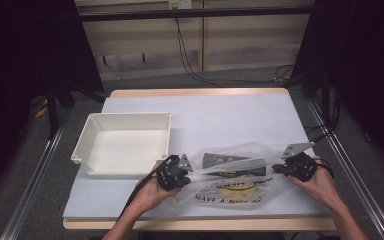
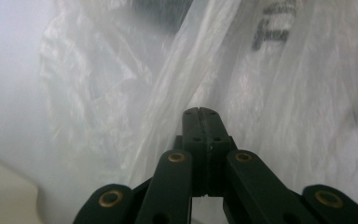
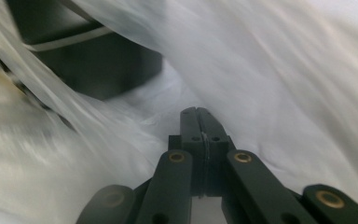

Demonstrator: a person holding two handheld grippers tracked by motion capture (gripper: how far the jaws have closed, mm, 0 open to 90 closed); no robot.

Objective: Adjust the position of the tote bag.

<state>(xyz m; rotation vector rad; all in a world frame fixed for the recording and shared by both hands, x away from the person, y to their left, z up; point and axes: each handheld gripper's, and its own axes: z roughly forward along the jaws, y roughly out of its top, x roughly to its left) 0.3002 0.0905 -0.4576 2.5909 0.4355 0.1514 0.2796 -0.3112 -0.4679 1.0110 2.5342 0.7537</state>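
Observation:
A thin see-through plastic bag (image 1: pixel 232 187) with black lettering and a yellow print lies on the white table (image 1: pixel 220 117), near the front edge. A flat black object (image 1: pixel 230 164) lies inside it; the right gripper view shows this black object (image 3: pixel 93 65) through the film. My left gripper (image 1: pixel 186 174) is at the bag's left edge, its jaws closed on a stretched fold of the bag (image 2: pixel 168 88). My right gripper (image 1: pixel 278 168) is at the bag's right edge, jaws together with a sliver of bag film (image 3: pixel 270 93) between them. The bag is pulled taut between the two grippers.
An empty white rectangular bin (image 1: pixel 125 142) stands on the table just left of the bag, close behind my left hand. Metal rails (image 1: pixel 35 175) run along both sides of the table. Cables (image 1: pixel 190 60) lie on the floor beyond it.

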